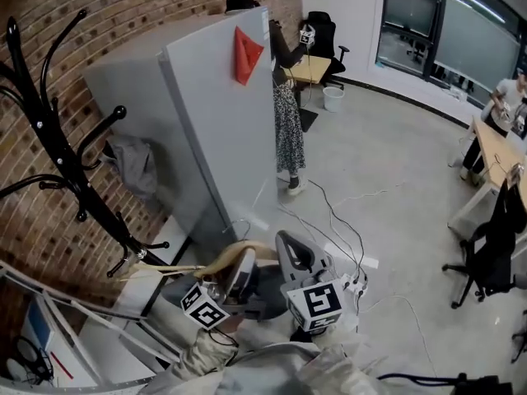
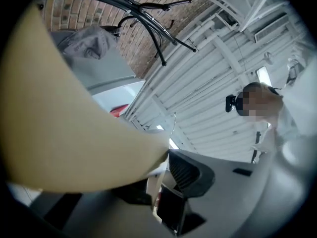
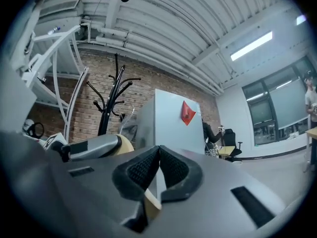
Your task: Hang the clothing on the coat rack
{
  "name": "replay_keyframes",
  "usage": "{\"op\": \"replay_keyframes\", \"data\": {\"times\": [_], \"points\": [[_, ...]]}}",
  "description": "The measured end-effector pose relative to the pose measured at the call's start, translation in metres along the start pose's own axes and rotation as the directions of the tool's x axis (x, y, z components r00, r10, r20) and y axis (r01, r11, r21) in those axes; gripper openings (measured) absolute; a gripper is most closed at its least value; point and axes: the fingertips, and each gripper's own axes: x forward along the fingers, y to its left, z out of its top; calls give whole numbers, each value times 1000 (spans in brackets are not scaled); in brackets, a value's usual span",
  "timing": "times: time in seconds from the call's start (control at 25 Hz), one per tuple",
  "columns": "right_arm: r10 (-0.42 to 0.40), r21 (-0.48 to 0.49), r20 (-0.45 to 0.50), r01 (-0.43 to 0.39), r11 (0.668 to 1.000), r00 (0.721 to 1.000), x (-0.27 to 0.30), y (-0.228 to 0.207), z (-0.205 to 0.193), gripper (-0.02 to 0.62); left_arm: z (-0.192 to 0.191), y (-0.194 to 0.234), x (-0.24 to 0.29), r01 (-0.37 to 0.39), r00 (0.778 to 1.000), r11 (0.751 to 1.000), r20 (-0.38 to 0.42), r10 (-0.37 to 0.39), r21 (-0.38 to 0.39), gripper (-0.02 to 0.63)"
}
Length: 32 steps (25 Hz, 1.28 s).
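Observation:
The black coat rack (image 1: 58,151) stands at the left against the brick wall. A grey garment (image 1: 133,164) hangs between the rack and a grey cabinet (image 1: 222,113); it also shows in the left gripper view (image 2: 88,42). A pale wooden hanger (image 1: 235,256) lies across both grippers low in the head view. My left gripper (image 1: 240,276) is shut on it; the hanger (image 2: 74,133) fills that gripper's view, its wire hook (image 2: 174,127) pointing up. My right gripper (image 1: 298,257) is shut, fingertips meeting, with a piece of the hanger (image 3: 151,203) wedged low between the jaws.
A red piece (image 1: 244,53) is stuck on the cabinet. A person (image 1: 288,97) stands behind it near a desk and chair. White metal shelving (image 1: 74,319) is at the lower left. Cables (image 1: 338,229) trail over the grey floor. More desks and chairs (image 1: 494,229) stand at the right.

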Motion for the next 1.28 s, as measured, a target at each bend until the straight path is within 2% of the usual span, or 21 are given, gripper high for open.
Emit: {"op": "replay_keyframes", "data": {"times": [0.24,0.4,0.68,0.84,1.0,1.28], "points": [[181,21,-6,-181,983,983,43,7,-1,25,15,20,6,-108,992,989,78,100,102,110],[327,37,9,-327,944,945,66,24,0,25,31,27,-4,-211,969,963,165,183,169,110],[526,44,24,-526,849,850,91,64,-2,25,58,33,-33,-369,906,898,307,290,241,110],[619,45,29,-619,784,785,96,90,-2,25,70,30,-52,-449,863,852,378,336,269,110],[695,55,28,-696,716,718,96,113,-7,25,75,25,-69,-522,818,801,435,375,292,110],[784,66,32,-784,617,620,93,144,-10,25,82,16,-95,-617,751,724,508,423,309,110]]}}
